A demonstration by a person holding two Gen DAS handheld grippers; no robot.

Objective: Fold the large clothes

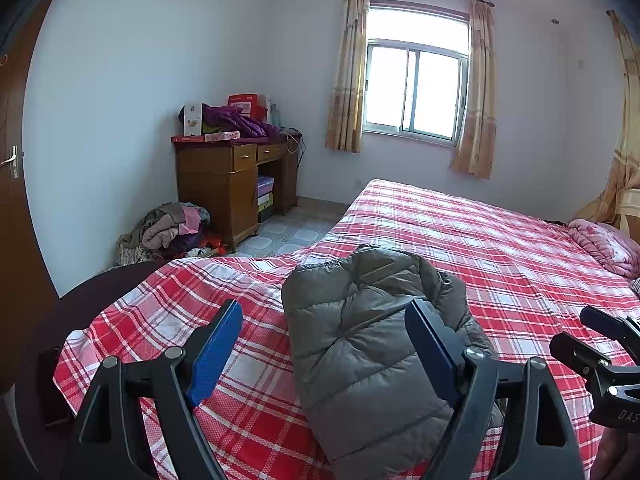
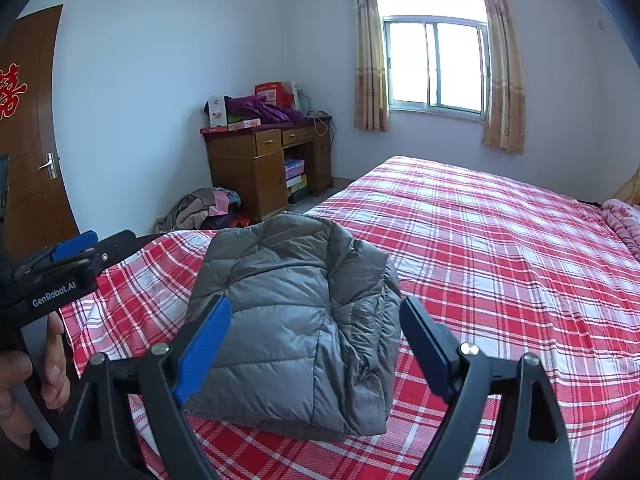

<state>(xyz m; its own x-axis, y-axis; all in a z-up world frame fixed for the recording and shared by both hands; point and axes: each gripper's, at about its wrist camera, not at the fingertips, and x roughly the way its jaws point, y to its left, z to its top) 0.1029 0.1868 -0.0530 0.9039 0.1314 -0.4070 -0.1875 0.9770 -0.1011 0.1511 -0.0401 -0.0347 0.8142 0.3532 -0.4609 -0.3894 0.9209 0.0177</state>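
Both the left gripper point(image 1: 324, 344) and right gripper point(image 2: 316, 340) hover wide, empty, tilted slightly down over the folded grey jacket point(image 2: 292, 320) near the bed point(image 2: 500, 260) corner.

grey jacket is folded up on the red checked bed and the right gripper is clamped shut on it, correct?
Not quite. The grey jacket is folded on the red checked bed, but the right gripper is open and holds nothing, as the right wrist view shows.
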